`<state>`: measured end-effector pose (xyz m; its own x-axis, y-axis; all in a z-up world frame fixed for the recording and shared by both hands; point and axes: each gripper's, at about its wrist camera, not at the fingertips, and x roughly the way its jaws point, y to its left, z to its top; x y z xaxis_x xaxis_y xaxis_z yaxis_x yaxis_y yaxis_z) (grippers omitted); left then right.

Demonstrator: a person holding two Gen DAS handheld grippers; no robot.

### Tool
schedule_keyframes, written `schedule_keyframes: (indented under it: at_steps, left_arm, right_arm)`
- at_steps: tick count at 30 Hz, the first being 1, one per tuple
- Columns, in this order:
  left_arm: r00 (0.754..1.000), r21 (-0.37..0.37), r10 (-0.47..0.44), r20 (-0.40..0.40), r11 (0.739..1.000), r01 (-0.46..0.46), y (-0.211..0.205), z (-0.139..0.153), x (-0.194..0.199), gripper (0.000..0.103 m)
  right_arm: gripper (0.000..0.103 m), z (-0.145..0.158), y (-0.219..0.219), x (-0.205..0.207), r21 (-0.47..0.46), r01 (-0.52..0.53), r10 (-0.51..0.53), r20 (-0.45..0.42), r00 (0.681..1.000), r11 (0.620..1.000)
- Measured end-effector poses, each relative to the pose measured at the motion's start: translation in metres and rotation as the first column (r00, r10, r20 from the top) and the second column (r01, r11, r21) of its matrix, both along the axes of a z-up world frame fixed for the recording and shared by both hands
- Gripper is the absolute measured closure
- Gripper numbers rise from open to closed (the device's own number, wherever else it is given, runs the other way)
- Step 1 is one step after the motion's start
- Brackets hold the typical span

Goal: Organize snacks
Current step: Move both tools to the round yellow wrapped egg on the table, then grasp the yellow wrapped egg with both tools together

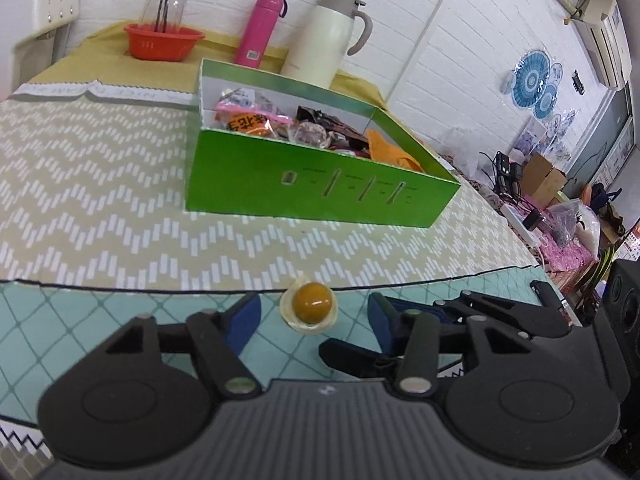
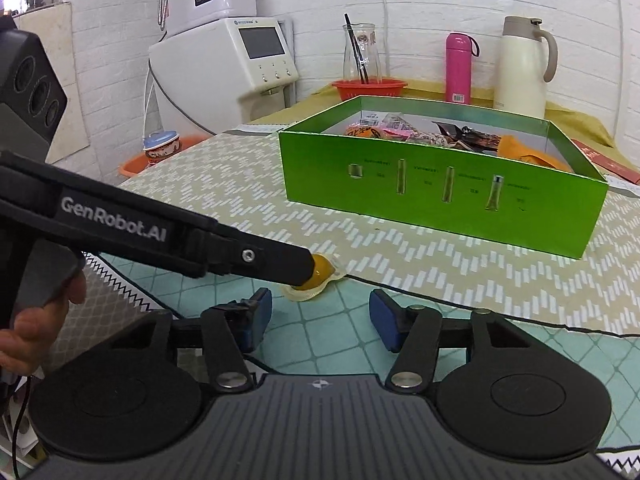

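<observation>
A small amber jelly cup (image 1: 310, 307) lies on the teal cloth at the seam with the zigzag cloth. My left gripper (image 1: 314, 312) is open, its blue pads on either side of the cup, not touching it. In the right wrist view the left gripper's arm (image 2: 256, 258) covers part of the jelly cup (image 2: 322, 276). My right gripper (image 2: 320, 322) is open and empty just short of the cup. The green snack box (image 1: 320, 188) stands open beyond, holding several wrapped snacks; it also shows in the right wrist view (image 2: 440, 196).
Behind the box stand a pink bottle (image 1: 260, 30), a cream thermos jug (image 1: 328, 40) and a red basket (image 1: 164, 42) with a glass carafe. A water dispenser (image 2: 224, 68) stands at the table's far left. The table's right edge (image 1: 532, 248) drops to floor clutter.
</observation>
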<state>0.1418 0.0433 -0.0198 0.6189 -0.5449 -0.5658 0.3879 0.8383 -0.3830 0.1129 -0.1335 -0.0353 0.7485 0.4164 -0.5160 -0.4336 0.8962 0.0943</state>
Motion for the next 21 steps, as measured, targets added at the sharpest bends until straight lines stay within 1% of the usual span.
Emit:
schedule_keyframes:
  at_steps: [1, 3, 6, 8, 10, 11, 14, 17, 20, 21]
  left_arm:
    - [1.0, 0.002, -0.004, -0.002, 1.0, 0.004, 0.0, -0.001, 0.003, 0.058]
    - [1.0, -0.004, -0.016, -0.01, 1.0, 0.016, -0.001, -0.002, 0.008, 0.063]
    - [0.999, 0.012, -0.045, -0.015, 0.999, 0.045, -0.004, -0.004, 0.013, 0.072]
    - [0.998, 0.006, -0.057, -0.024, 0.998, 0.057, -0.005, -0.005, 0.017, 0.075]
    - [0.997, -0.007, -0.072, -0.032, 0.997, 0.072, -0.006, -0.005, 0.019, 0.076]
    - [0.997, -0.006, -0.076, -0.031, 0.997, 0.076, -0.006, -0.005, 0.02, 0.076]
    - [0.996, -0.009, -0.079, -0.032, 0.997, 0.079, -0.007, -0.006, 0.021, 0.076]
    - [0.996, -0.037, -0.077, -0.044, 0.996, 0.075, -0.005, -0.009, 0.024, 0.076]
    - [0.997, -0.044, -0.072, -0.037, 0.997, 0.07, -0.005, -0.01, 0.021, 0.079]
    - [0.997, -0.047, -0.064, -0.034, 0.997, 0.062, -0.005, -0.01, 0.019, 0.079]
  right_arm:
    - [0.021, -0.001, 0.002, 0.002, 0.003, -0.002, 0.002, -0.003, 1.0, 1.0]
    - [0.025, -0.001, 0.003, 0.006, 0.01, 0.0, 0.001, -0.011, 1.0, 1.0]
    - [0.03, 0.0, 0.004, 0.011, 0.024, 0.012, -0.012, -0.012, 1.0, 1.0]
    - [0.034, 0.0, 0.006, 0.012, 0.021, 0.015, -0.015, -0.017, 1.0, 1.0]
    - [0.04, 0.0, 0.007, 0.011, 0.019, 0.009, -0.009, -0.013, 1.0, 1.0]
    - [0.042, 0.0, 0.008, 0.011, 0.021, 0.005, -0.005, -0.014, 1.0, 1.0]
    - [0.042, 0.0, 0.007, 0.014, 0.03, 0.008, -0.007, -0.022, 1.0, 1.0]
    - [0.042, 0.0, 0.007, 0.016, 0.037, 0.016, -0.015, -0.029, 0.999, 0.999]
    - [0.042, 0.0, 0.007, 0.015, 0.032, 0.016, -0.015, -0.027, 1.0, 0.999]
    - [0.046, 0.0, 0.009, 0.014, 0.021, 0.021, -0.021, -0.021, 1.0, 1.0]
